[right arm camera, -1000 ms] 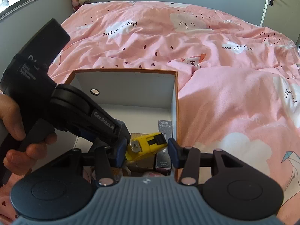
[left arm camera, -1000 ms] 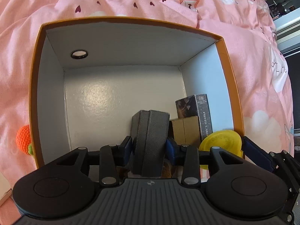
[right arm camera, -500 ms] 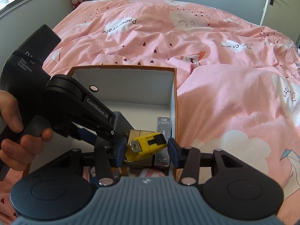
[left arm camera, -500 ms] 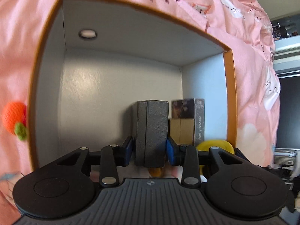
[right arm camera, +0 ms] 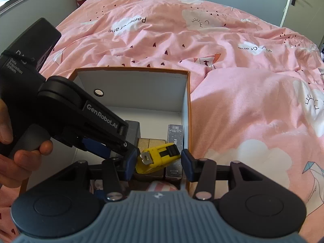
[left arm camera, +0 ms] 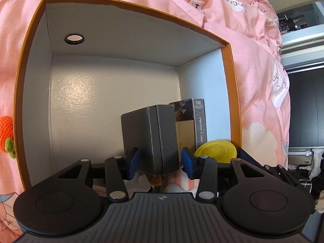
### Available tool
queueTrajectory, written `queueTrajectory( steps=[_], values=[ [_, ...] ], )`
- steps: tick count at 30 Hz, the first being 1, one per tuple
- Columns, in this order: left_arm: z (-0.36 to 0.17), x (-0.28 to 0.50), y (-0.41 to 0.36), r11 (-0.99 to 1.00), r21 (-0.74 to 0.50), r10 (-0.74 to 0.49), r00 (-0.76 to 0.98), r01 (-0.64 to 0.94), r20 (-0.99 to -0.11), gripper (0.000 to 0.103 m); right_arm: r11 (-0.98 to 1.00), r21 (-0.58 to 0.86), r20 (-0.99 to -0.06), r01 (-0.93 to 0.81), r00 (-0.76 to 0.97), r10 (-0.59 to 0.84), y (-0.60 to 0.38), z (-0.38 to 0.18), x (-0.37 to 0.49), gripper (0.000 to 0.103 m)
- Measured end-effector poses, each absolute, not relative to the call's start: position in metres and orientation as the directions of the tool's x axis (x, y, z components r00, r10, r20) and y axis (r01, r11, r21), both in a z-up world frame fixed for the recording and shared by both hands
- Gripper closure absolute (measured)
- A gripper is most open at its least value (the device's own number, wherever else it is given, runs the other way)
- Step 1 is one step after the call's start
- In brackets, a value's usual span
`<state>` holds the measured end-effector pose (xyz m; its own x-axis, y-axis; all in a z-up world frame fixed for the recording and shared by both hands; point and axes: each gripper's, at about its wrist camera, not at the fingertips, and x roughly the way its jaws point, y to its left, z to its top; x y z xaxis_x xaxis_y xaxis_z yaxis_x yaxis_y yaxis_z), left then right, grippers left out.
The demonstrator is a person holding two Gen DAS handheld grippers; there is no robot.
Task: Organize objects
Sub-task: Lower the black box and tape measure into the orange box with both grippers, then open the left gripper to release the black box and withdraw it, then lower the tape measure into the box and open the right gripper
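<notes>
standing inside the orange box [left arm camera: 230,85], a grey case [left arm camera: 150,137] sits between the left gripper's [left arm camera: 160,163] parted pads, while the right gripper [right arm camera: 157,162] gapes around a yellow tape measure [right arm camera: 158,158].

The left gripper [left arm camera: 161,161] is reaching forward and down, its jaws standing apart. The left hand [right arm camera: 12,154] is gripping its handle. The right gripper [right arm camera: 158,163] is hanging wide open.

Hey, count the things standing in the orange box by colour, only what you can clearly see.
Dark grey: 1, the grey case
Black: 1, the photo card box
Brown: 1, the cardboard box
Yellow: 1, the tape measure
Total: 4. Things lower down in the orange box are too hidden to count.
</notes>
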<state>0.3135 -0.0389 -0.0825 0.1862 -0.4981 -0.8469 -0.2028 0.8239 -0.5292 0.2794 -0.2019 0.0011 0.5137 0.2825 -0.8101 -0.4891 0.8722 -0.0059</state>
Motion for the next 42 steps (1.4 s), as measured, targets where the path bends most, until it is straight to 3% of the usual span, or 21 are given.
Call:
queueTrajectory(
  steps=[7,12,17,21,26,31,35,42],
  values=[
    [-0.086,0.316,-0.044,0.828,-0.533,-0.508,0.169,-0.173,-0.844,0.056,0.871,-0.016,-0.811,-0.491,0.515,0.276,-0.2,0.004,0.278,0.053],
    [-0.076,0.311,-0.037,0.829,-0.542,-0.512,0.203,-0.138,-0.835,0.037,0.867,-0.028,-0.809,-0.497,0.521,0.272,-0.196,0.01,0.275,0.053],
    [-0.049,0.298,-0.024,0.845,-0.53,-0.495,0.272,-0.073,-0.825,0.036,0.848,-0.014,-0.797,-0.53,0.518,0.31,-0.188,0.021,0.269,0.053],
    [-0.012,0.276,-0.01,0.891,-0.453,-0.423,0.393,0.019,-0.816,0.036,0.787,-0.027,-0.793,-0.617,0.492,0.359,-0.165,0.027,0.261,0.053],
    [0.013,0.248,0.011,0.946,-0.323,-0.281,0.51,0.007,-0.813,0.036,0.652,-0.095,-0.821,-0.752,0.43,0.377,-0.121,0.017,0.252,0.053],
    [0.004,0.228,0.035,0.962,-0.263,-0.188,0.521,-0.073,-0.832,0.037,0.451,-0.262,-0.863,-0.853,0.416,0.287,-0.082,-0.01,0.241,0.053],
    [-0.012,0.215,0.063,0.939,-0.31,-0.193,0.522,-0.146,-0.831,0.037,0.252,-0.374,-0.881,-0.892,0.427,0.205,-0.065,-0.034,0.233,0.053],
    [-0.035,0.206,0.078,0.924,-0.324,-0.185,0.503,-0.203,-0.844,0.037,0.094,-0.381,-0.92,-0.92,0.387,0.057,-0.045,-0.068,0.246,0.053]
  ],
)
